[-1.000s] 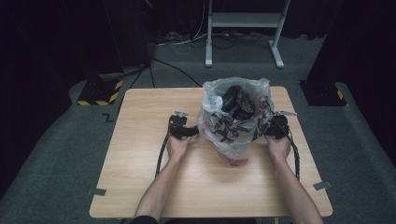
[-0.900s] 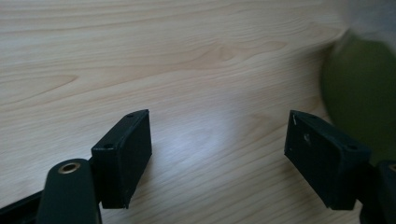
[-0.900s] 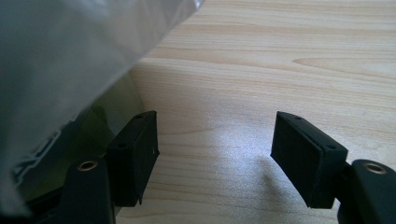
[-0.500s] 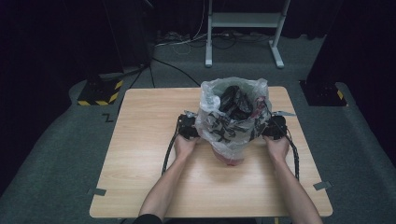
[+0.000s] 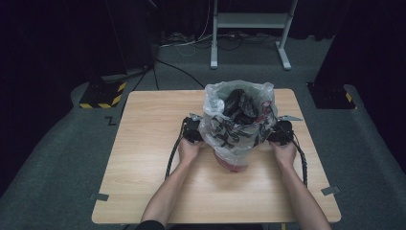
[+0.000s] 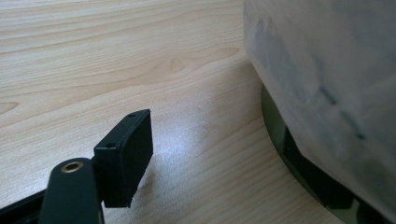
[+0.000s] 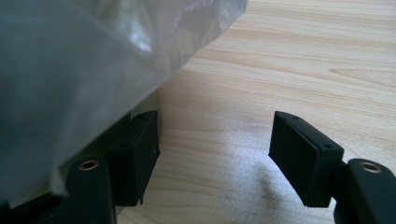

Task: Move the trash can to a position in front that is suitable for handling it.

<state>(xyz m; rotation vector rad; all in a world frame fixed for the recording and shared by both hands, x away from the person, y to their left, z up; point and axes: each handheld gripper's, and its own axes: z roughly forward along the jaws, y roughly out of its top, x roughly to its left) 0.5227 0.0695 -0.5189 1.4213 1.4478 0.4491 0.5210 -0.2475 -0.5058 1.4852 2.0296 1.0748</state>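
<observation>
A stuffed plastic bag [image 5: 237, 127] stands toward the wooden table's [image 5: 143, 158] far edge, flanked by open, empty left gripper [image 5: 192, 130] and right gripper [image 5: 280, 132], grey carpet [image 5: 57, 163] around.

From above, only the tabletop [image 5: 143, 191] was well lit; the room around it sank into near black, and the whole high view looked soft and a little grainy. The clear bag [image 5: 237, 122] between my left tongs [image 5: 192, 130] and my right tongs [image 5: 280, 132] caught pale highlights on its crinkled film. In the left gripper view, a milky sheen of glare lay on the wood just beyond my tongs' pad [image 6: 125, 156], with a soft shadow under it; the bag [image 6: 327, 84] beside it was a blurred grey mass. In the right gripper view, the same bright patch sat between my pads [image 7: 299, 156], the near bag [image 7: 70, 70] out of focus.
</observation>
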